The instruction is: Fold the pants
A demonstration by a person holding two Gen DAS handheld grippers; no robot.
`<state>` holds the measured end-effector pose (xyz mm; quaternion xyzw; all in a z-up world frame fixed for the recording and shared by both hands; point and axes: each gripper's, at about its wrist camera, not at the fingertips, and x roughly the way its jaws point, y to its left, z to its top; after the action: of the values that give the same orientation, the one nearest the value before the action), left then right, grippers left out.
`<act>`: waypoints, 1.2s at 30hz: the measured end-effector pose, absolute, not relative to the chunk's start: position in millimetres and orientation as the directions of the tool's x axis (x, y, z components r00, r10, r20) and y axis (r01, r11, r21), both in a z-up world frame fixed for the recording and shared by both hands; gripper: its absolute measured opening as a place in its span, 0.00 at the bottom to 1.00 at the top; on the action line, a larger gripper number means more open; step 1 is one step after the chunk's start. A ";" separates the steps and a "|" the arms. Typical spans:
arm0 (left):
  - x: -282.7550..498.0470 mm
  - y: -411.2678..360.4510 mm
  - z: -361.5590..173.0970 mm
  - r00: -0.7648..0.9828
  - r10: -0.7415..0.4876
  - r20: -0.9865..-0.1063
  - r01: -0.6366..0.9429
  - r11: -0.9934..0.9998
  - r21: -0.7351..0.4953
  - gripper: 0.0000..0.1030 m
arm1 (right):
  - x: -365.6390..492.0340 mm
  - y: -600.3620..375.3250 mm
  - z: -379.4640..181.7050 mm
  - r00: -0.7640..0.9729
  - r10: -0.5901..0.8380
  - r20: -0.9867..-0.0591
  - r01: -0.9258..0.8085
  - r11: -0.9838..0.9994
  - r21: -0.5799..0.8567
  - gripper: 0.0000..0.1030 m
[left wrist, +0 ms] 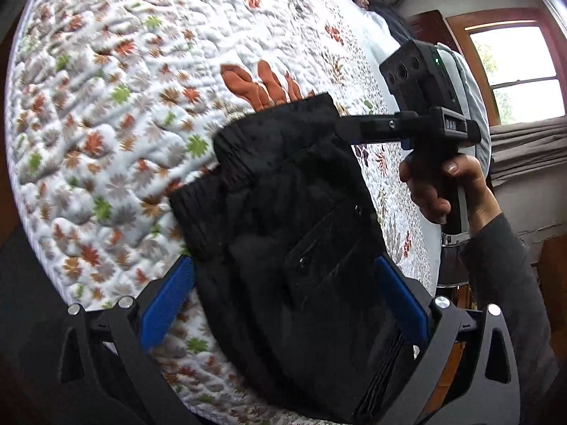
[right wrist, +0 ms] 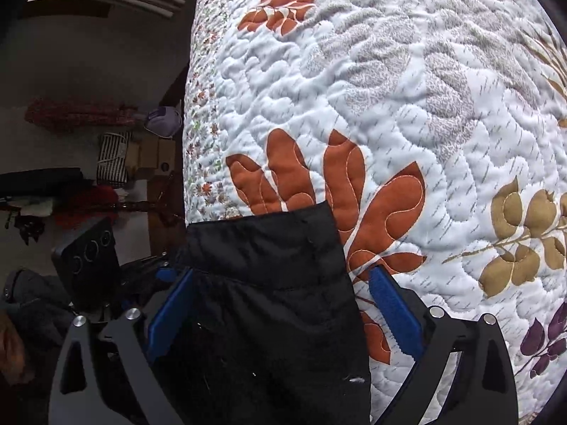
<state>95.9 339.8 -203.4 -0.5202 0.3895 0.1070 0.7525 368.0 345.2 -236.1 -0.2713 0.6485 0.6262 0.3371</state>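
The black pants (left wrist: 283,219) show little of their shape, the dark cloth swallowing most folds and seams; only a zipped pocket and a ribbed cuff or waistband edge can be picked out in the left wrist view, and their near end runs out of frame at the bottom of both views, so how many layers lie stacked cannot be told; they lie bunched on the floral quilt (left wrist: 117,113) of a bed, near its edge; the left gripper (left wrist: 281,304) stands released, its blue fingers (left wrist: 166,304) spread wide on either side of the pants, the cloth passing between them, though whether a pad touches the fabric is unclear; the right gripper (right wrist: 281,311) is likewise parted, its blue pads (right wrist: 395,315) straddling the upper hem of the pants (right wrist: 269,304), the right-hand pad over bare quilt (right wrist: 407,81) and the left-hand one at the cloth's edge; seen from the left wrist, the right gripper (left wrist: 354,125) reaches the pants' far corner, its tips lost against the black, held by a hand (left wrist: 443,184) in a grey sleeve (left wrist: 510,283); the room beyond the bed is dim and blurred
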 end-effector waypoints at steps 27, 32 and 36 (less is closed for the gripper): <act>100.4 339.0 -175.7 0.703 -0.167 -0.692 -0.518 0.547 -0.658 0.27 | 348.2 312.4 -183.7 -0.540 0.157 -0.827 -0.835 0.017 0.549 0.27; 95.8 329.2 -153.7 0.731 -0.166 -0.662 -0.476 0.572 -0.668 0.25 | 345.1 297.2 -148.8 -0.493 0.190 -0.849 -0.863 0.015 0.505 0.26; 95.0 317.2 -131.2 0.757 -0.163 -0.633 -0.428 0.609 -0.668 0.24 | 344.4 275.9 -117.5 -0.453 0.224 -0.863 -0.883 0.022 0.469 0.26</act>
<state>95.0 317.2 -131.2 -0.4352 0.3396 0.0796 0.8300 344.4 275.9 -117.5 -0.2902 0.5672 0.6363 0.4349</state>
